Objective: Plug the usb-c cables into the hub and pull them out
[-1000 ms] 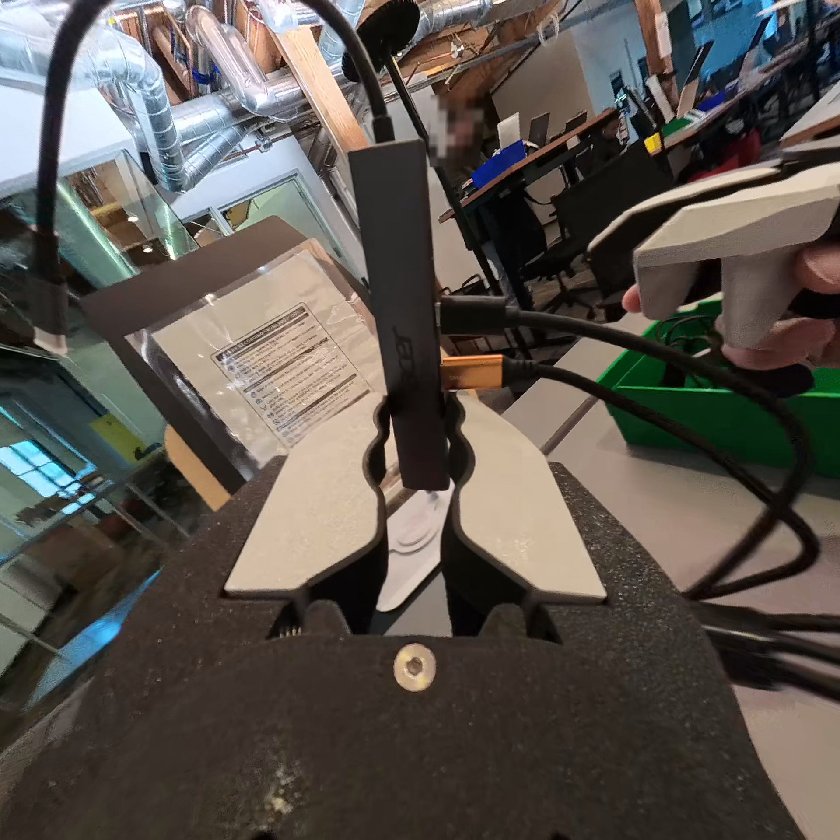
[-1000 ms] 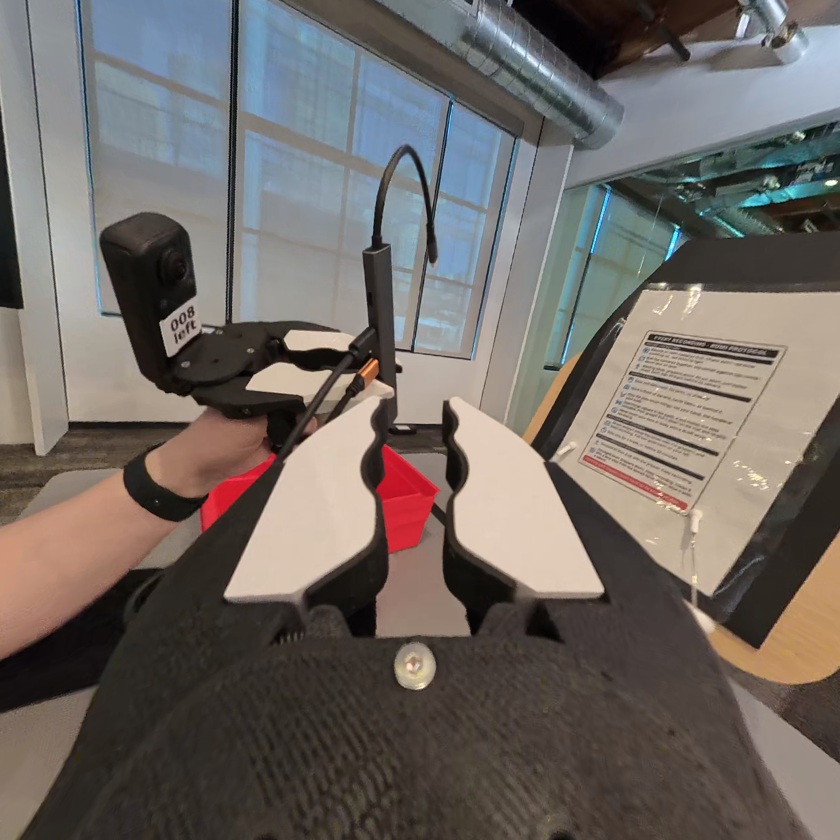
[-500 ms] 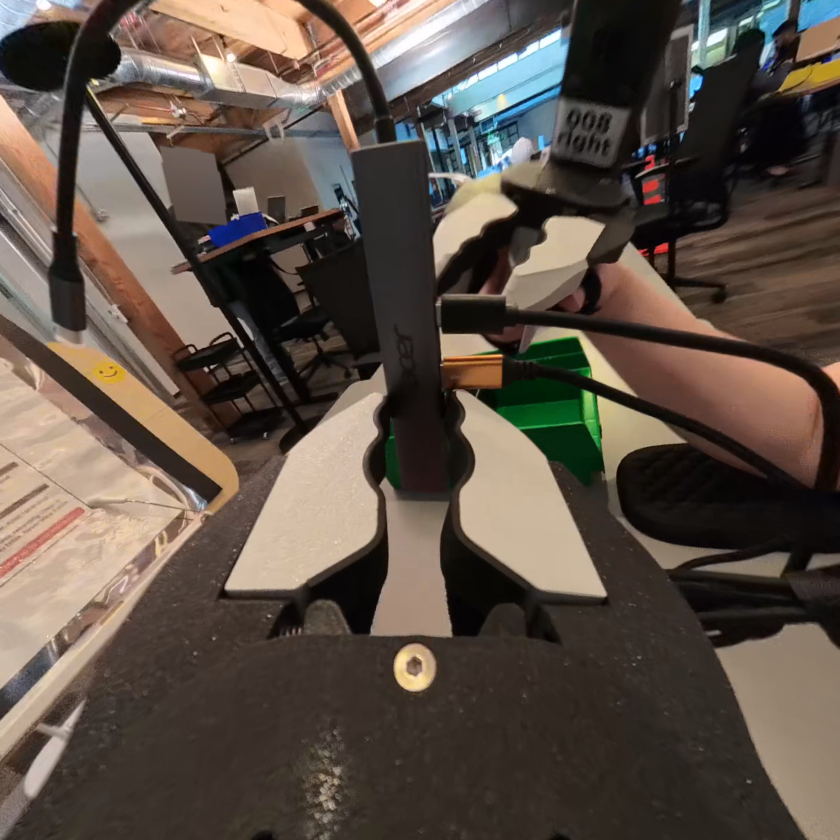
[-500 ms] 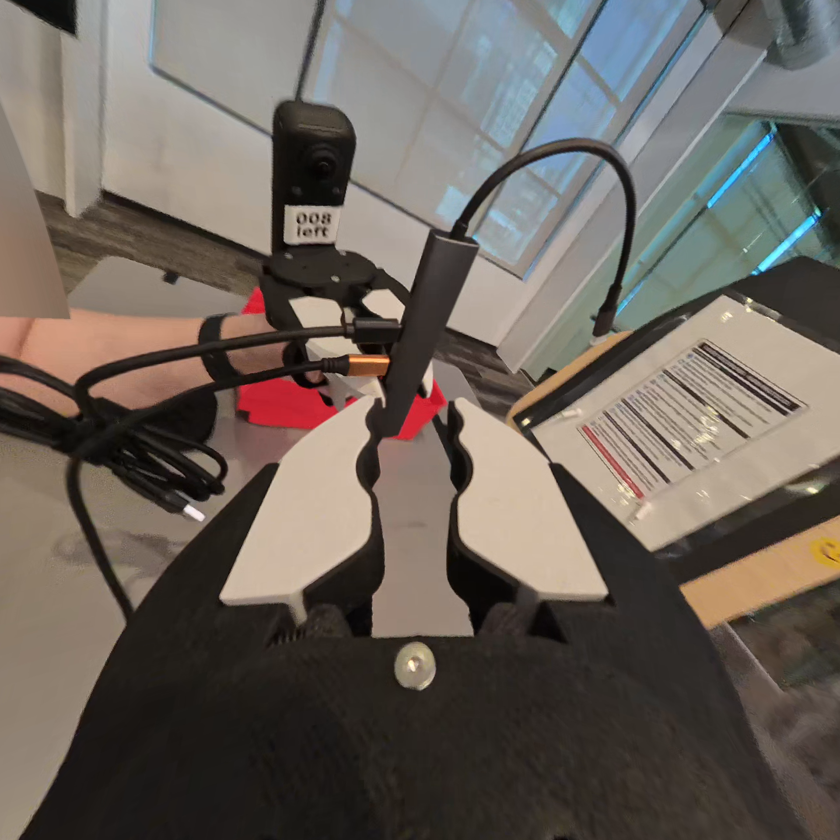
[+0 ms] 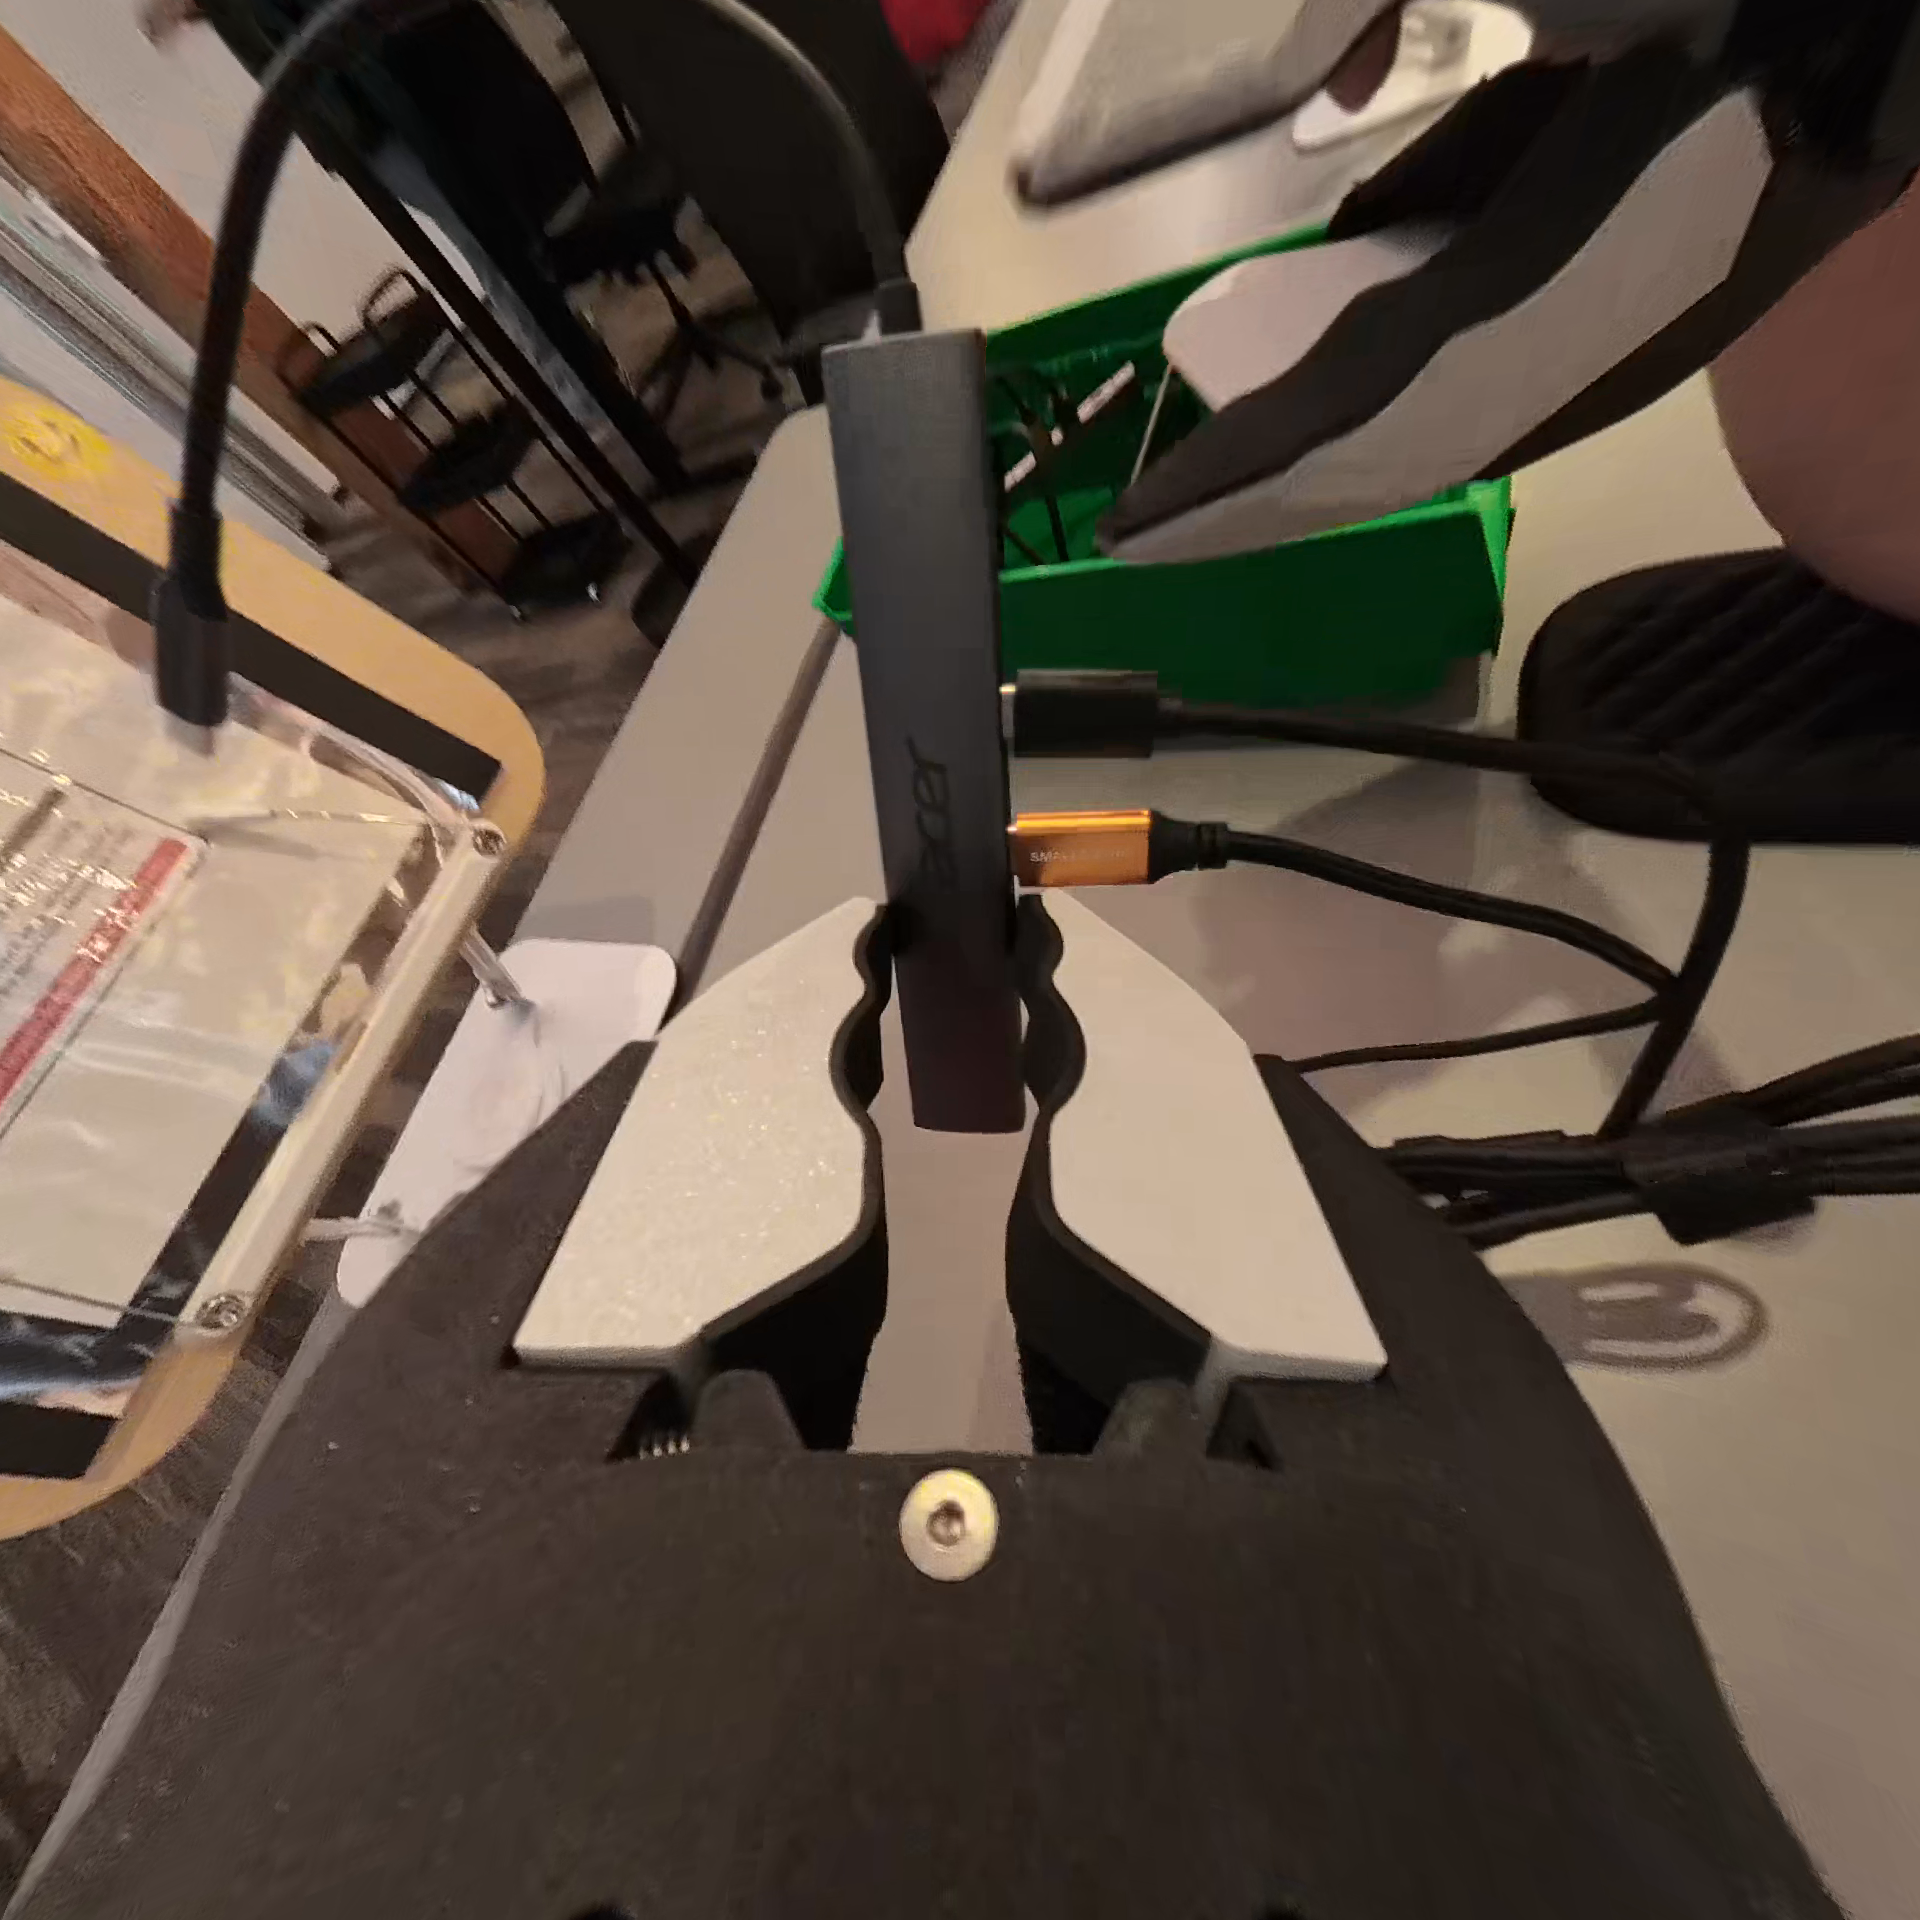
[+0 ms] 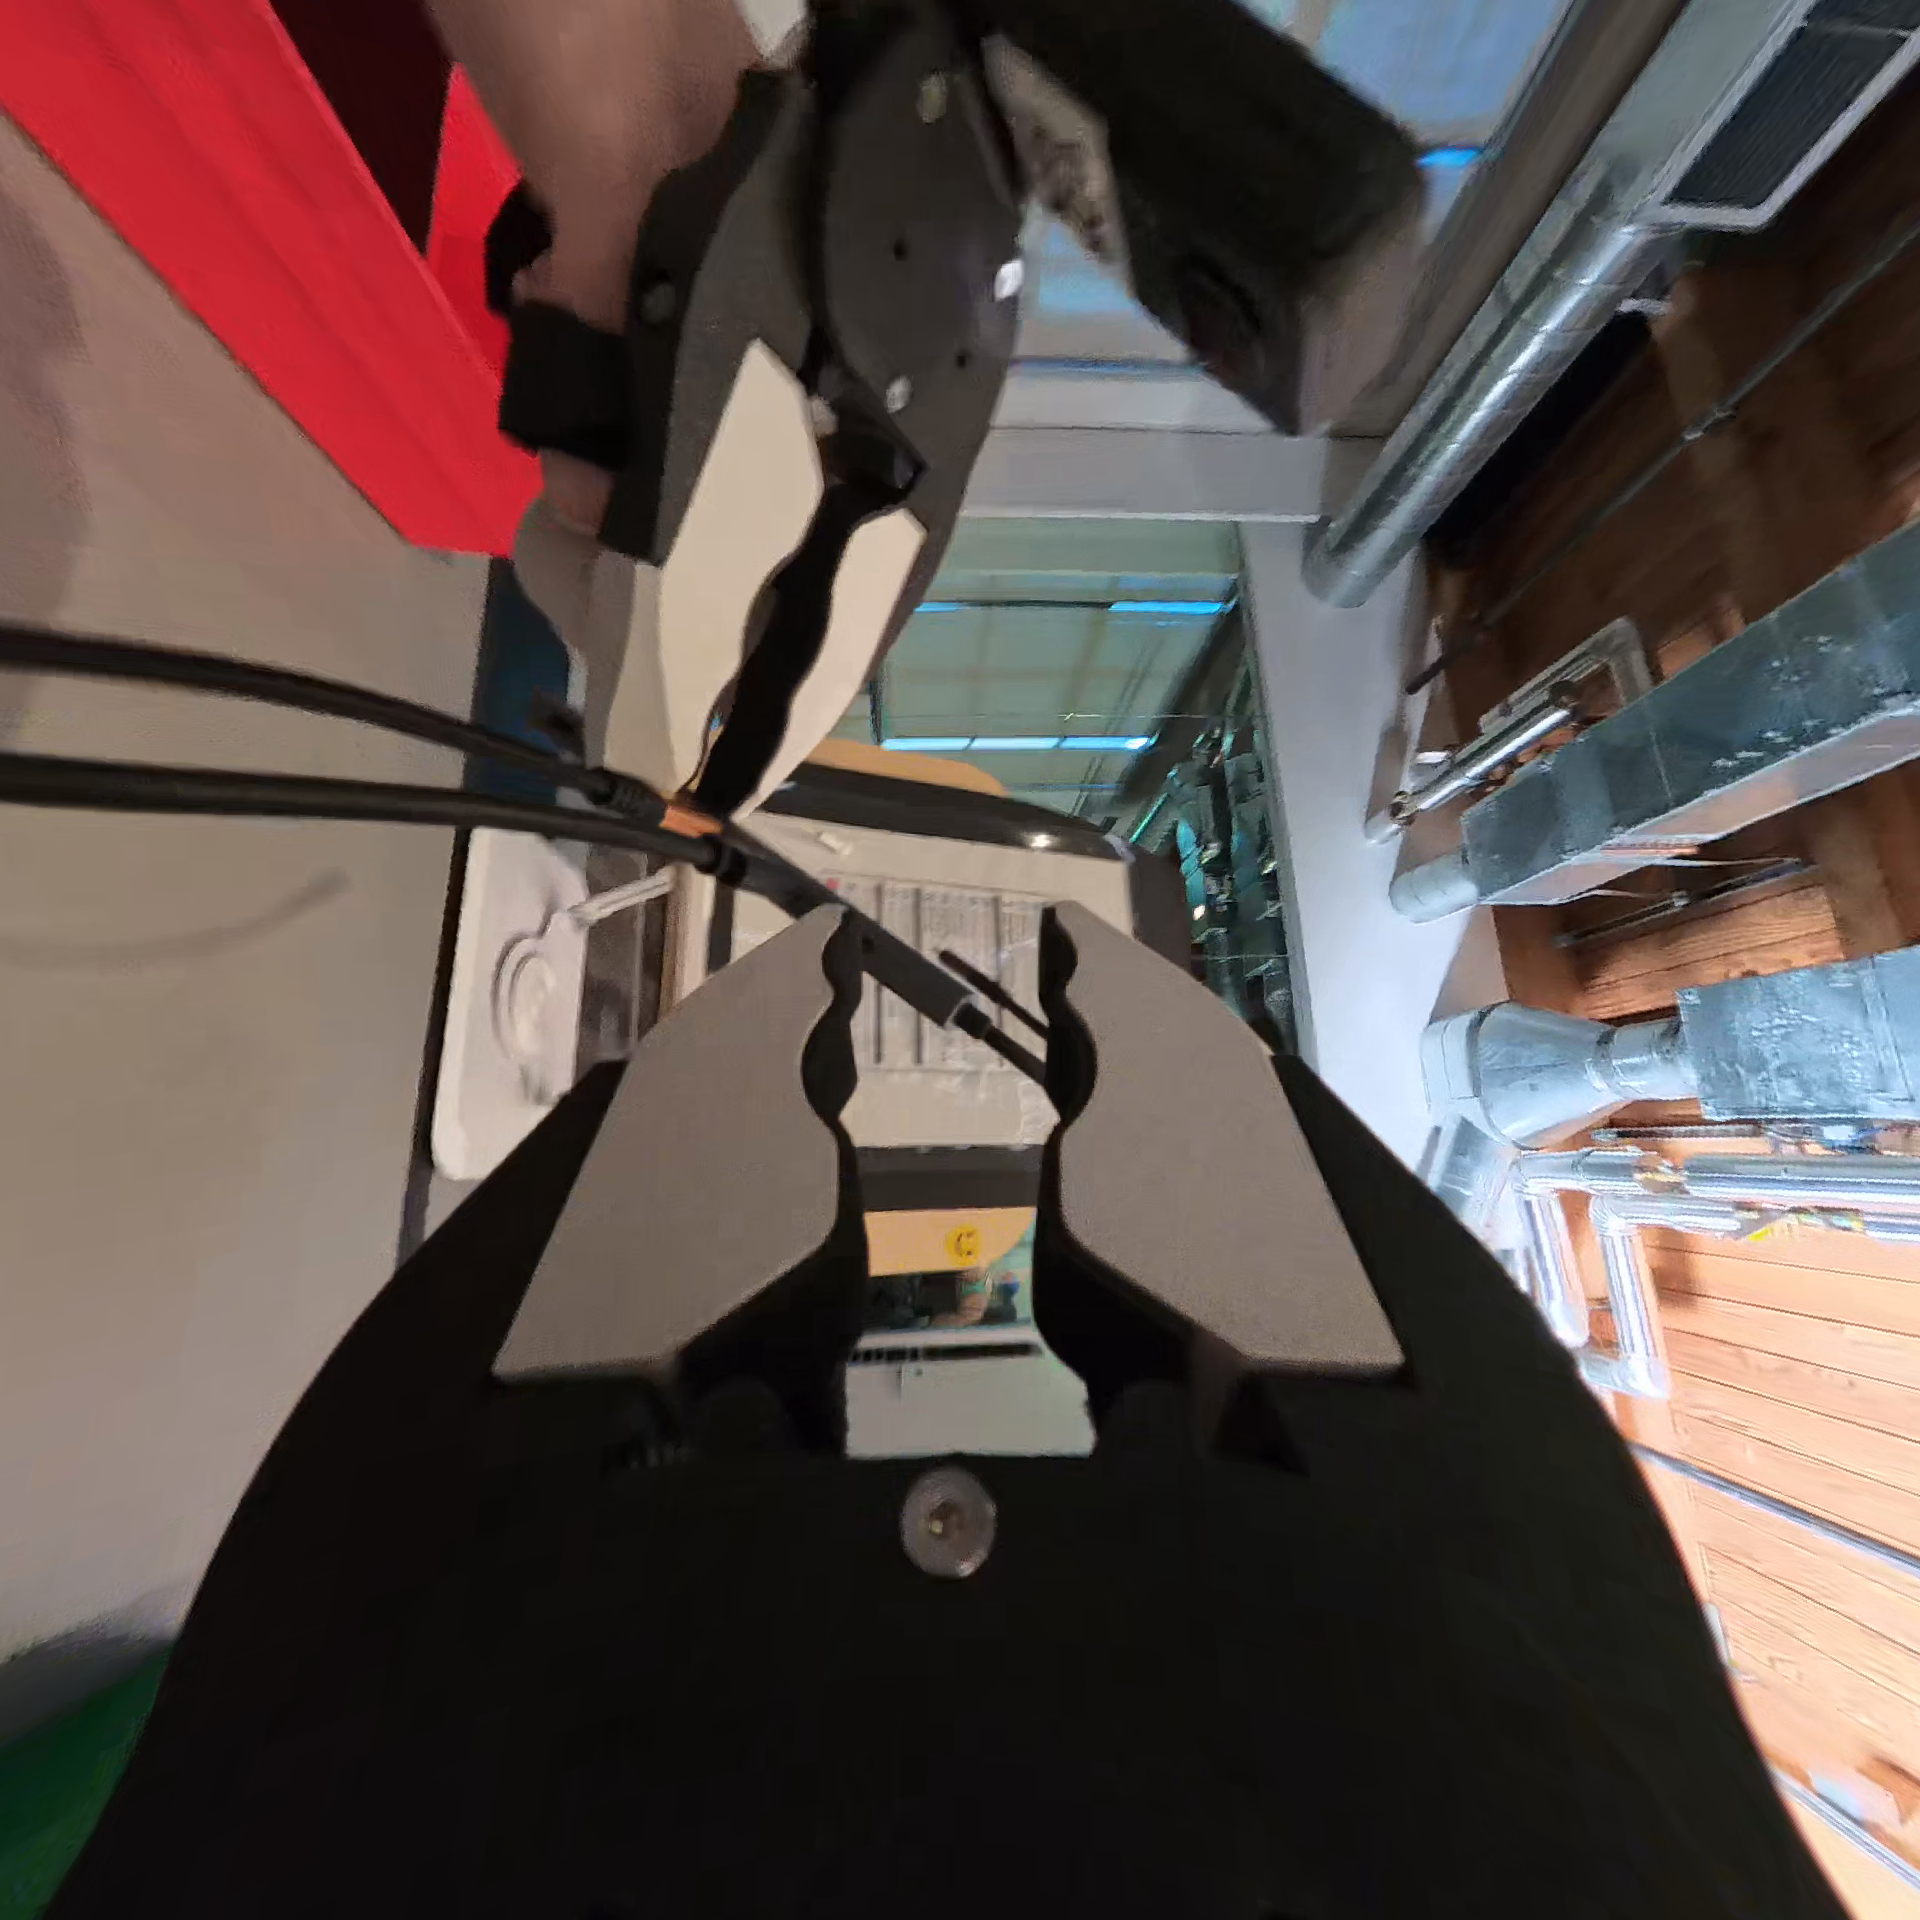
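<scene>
My left gripper is shut on the lower end of a slim dark grey hub and holds it upright over the table. A black usb-c plug and an orange usb-c plug sit in the hub's right side, and their black cables run off to the right. My right gripper is open and rolled onto its side. The hub's far end lies between its fingertips. In the left wrist view the right gripper hovers just above and right of the hub. The left gripper also shows in the right wrist view.
A green bin stands behind the hub and a red bin is at the other side. A clear stand with a printed sheet is on the left. A cable bundle and a black pad lie on the grey table. Spacing between my two grippers at the tips: around 8 cm.
The left gripper has tipped down toward the table, still holding the hub. The right gripper has rolled sideways and closed in, so the hub's end now sits between its open fingers.
</scene>
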`<state>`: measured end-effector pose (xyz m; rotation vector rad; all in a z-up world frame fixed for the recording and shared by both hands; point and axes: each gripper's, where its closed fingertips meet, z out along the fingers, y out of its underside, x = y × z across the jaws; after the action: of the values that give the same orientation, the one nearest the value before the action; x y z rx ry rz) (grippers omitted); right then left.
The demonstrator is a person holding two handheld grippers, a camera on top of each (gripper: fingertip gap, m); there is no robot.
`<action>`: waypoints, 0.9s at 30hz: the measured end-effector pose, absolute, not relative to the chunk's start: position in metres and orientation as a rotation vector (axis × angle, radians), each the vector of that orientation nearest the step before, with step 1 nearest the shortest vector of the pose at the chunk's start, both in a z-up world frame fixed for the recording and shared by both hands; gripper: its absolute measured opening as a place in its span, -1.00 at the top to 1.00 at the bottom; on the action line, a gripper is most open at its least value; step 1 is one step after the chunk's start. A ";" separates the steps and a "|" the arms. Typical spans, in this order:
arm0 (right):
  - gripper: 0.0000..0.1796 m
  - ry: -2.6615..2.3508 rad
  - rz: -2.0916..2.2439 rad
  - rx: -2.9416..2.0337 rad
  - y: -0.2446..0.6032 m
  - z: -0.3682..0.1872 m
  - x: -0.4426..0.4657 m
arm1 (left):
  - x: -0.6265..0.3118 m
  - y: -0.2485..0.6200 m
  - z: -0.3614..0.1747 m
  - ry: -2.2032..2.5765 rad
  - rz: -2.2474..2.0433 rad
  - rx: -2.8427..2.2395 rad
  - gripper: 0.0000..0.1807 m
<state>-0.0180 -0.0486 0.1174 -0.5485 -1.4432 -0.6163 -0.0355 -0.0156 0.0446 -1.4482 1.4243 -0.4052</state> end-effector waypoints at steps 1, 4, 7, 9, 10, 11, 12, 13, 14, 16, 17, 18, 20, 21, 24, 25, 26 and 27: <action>0.60 -1.478 -0.648 -0.584 -0.042 0.108 -0.021 | -0.040 -0.014 0.041 1.440 -0.394 -1.472 0.75; 0.57 -1.590 -0.785 -0.682 -0.017 0.075 -0.023 | -0.052 -0.011 0.032 1.471 -0.358 -1.545 0.75; 0.58 -1.594 -0.880 -0.661 -0.004 0.063 -0.034 | -0.060 -0.012 0.024 1.485 -0.371 -1.624 0.75; 0.75 -1.583 -0.905 -0.617 -0.001 0.059 -0.042 | -0.062 -0.012 0.018 1.496 -0.371 -1.670 0.75; 0.77 -1.584 -0.905 -0.617 0.001 0.056 -0.045 | -0.062 -0.012 0.015 1.503 -0.371 -1.689 0.75; 0.79 -1.600 -0.916 -0.615 0.003 0.051 -0.046 | -0.062 -0.011 0.013 1.508 -0.362 -1.701 0.75; 0.81 -1.603 -0.925 -0.604 0.005 0.049 -0.046 | -0.062 -0.010 0.011 1.510 -0.350 -1.706 0.75; 0.83 -1.608 -0.916 -0.611 0.006 0.047 -0.046 | -0.062 -0.010 0.011 1.510 -0.351 -1.707 0.76; 0.85 -1.613 -0.891 -0.634 0.007 0.045 -0.045 | -0.062 -0.010 0.011 1.510 -0.368 -1.706 0.76; 0.86 -1.615 -0.813 -0.701 0.007 0.045 -0.043 | -0.061 -0.013 0.014 1.506 -0.420 -1.690 0.75; 0.86 -1.622 -0.780 -0.754 0.008 0.044 -0.041 | -0.060 -0.013 0.017 1.494 -0.447 -1.674 0.76; 0.87 -1.633 -0.742 -0.825 0.008 0.041 -0.037 | -0.059 -0.012 0.022 1.473 -0.468 -1.651 0.76; 0.87 -1.672 -0.599 -1.017 0.007 0.032 -0.030 | -0.060 -0.009 0.034 1.400 -0.498 -1.618 0.71; 0.87 -1.686 -0.522 -1.130 0.006 0.026 -0.025 | -0.061 -0.006 0.042 1.346 -0.522 -1.603 0.68; 0.88 -1.626 -0.289 -1.413 0.009 0.020 -0.013 | -0.078 0.002 0.072 1.160 -0.634 -1.560 0.65; 0.88 -1.598 -0.224 -1.488 0.010 0.018 -0.008 | -0.087 0.006 0.080 1.094 -0.653 -1.550 0.65; 0.88 -1.565 -0.174 -1.564 0.013 0.017 -0.001 | -0.098 0.010 0.087 1.038 -0.657 -1.543 0.66; 0.88 -1.533 -0.133 -1.633 0.015 0.016 0.006 | -0.108 0.014 0.092 0.994 -0.650 -1.542 0.67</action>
<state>0.0057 0.0153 0.0161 -1.6329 -1.5335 -0.1329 -0.1078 0.0137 0.0918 -1.5420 0.9945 -0.6500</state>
